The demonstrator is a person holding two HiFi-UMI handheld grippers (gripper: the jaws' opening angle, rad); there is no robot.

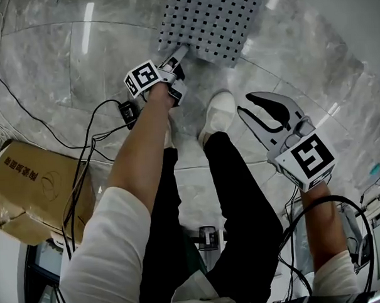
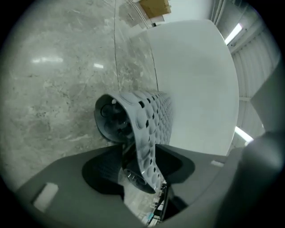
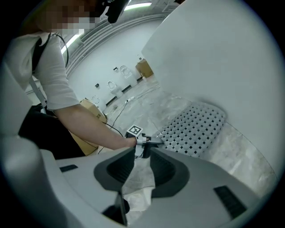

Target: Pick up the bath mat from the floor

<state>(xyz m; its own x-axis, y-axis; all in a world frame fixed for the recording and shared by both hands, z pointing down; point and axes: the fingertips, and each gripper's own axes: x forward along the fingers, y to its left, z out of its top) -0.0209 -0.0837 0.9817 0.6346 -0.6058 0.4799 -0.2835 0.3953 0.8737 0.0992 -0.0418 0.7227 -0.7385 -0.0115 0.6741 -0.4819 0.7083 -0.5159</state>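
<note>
My left claw (image 2: 139,151) is open, with the lifted, curled edge of the grey perforated bath mat (image 1: 209,21) standing between its jaws, not pinched (the rest of the mat lies flat on the marble floor (image 1: 60,65)). My right claw (image 3: 140,156) hangs open and empty, apart from the mat.

Shows right gripper (image 3: 142,156) with jaws apart and empty, and beyond them left gripper (image 3: 156,141) at near corner of perforated bath mat (image 3: 196,127) lying on marble floor (image 3: 147,107)
</note>
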